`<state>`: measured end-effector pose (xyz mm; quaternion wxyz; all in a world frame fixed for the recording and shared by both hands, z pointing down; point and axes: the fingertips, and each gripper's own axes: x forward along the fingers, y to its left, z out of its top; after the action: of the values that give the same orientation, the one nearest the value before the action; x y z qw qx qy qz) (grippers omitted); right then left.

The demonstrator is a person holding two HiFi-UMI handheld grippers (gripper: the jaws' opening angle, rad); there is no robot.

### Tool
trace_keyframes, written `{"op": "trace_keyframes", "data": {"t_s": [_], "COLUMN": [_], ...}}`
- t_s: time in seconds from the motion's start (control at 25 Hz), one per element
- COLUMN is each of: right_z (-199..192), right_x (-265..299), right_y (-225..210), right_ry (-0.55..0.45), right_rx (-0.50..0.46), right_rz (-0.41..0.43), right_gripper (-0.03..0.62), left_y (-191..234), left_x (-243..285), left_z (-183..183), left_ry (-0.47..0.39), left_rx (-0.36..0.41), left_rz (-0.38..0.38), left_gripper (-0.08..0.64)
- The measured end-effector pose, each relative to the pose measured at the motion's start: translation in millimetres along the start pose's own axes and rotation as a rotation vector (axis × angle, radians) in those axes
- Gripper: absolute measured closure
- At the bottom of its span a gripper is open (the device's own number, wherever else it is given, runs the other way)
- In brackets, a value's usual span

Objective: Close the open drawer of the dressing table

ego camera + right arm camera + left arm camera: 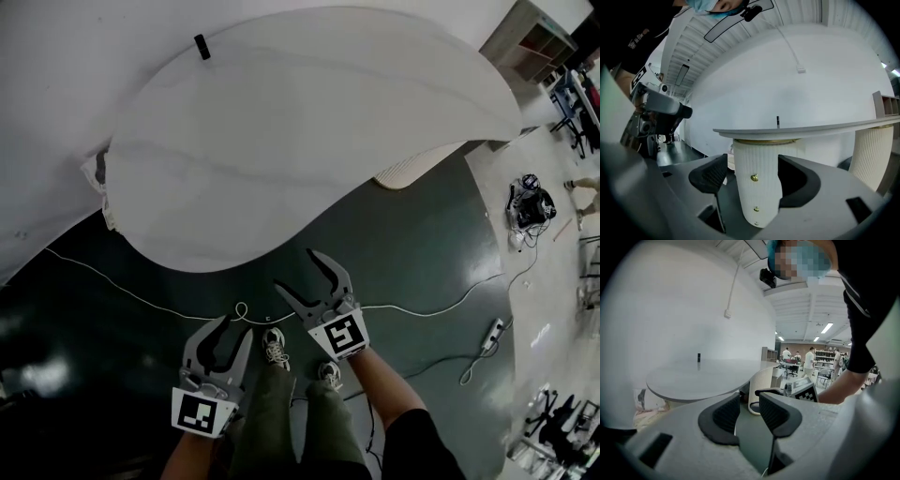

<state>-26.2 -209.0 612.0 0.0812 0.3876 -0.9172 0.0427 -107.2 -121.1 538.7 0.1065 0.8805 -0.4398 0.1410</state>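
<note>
Closest in are the person's shoes (274, 348) on the dark floor (412, 262), with a thin white cable (150, 300) running just ahead of them. The left tool (234, 328) hangs low by the legs. Its jaws stand a little apart (749, 408) with nothing between them, and it points past the bench edge, so it has no part in this step.

The right tool (298, 272) is held further forward, just short of the bench's near edge. Its own view shows the jaws wide apart and gripping nothing (752, 176). They frame the ribbed white pedestal (745, 159) under the bench top (811, 127), which stands beyond them and is not touched. The drawers sit in this pedestal, marked by a column of brass knobs (753, 177). From here I cannot tell which drawer front stands proud. A second ribbed pedestal (869, 150) stands to the right. A small dark upright object (778, 121) sits at the far side of the bench top, near the wall (740, 84).

The approach looks barely begun. A good move would be to pick out the protruding front, bring the right tool in level, and set one jaw flat beside the knob, since the front is curved and an off-centre push could slip. Then press straight along the drawer's run until it sits flush, with feet kept off the cable.
</note>
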Motion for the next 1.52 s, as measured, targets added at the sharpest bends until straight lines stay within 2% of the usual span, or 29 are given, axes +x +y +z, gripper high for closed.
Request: {"op": "trace_keyframes", "data": {"t_s": [0.24,0.52,0.6,0.8,1.04,1.52], "right_z": [17,33,38,53,74,117], "right_x": [-38,-82,-97,-134,-169,-221], "right_y": [12,33,40,51,62,77], "right_ry": [0.005,0.028,0.031,0.028,0.032,0.037], "right_rx": [-0.011,0.016,0.034,0.081,0.099,0.087], "right_rz": [0.0,0.002,0.002,-0.025,-0.025,0.01], "right_gripper": [0.314,0.385,0.411,0.521,0.583,0.586], "left_y": [-23,-37,-40,-54,-71,-108], "left_x": [-18,-42,-48,-58,-67,-100], "left_z": [5,5,6,13,29,56], "left_ry": [-0.029,-0.016,-0.012,-0.016,-0.023,-0.038], "left_rx": [-0.019,-0.047,-0.053,-0.048,-0.039,-0.005], "left_rz": [0.04,0.093,0.111,0.131,0.143,0.193], "left_gripper": [0.43,0.43,0.43,0.431,0.46,0.5]}}
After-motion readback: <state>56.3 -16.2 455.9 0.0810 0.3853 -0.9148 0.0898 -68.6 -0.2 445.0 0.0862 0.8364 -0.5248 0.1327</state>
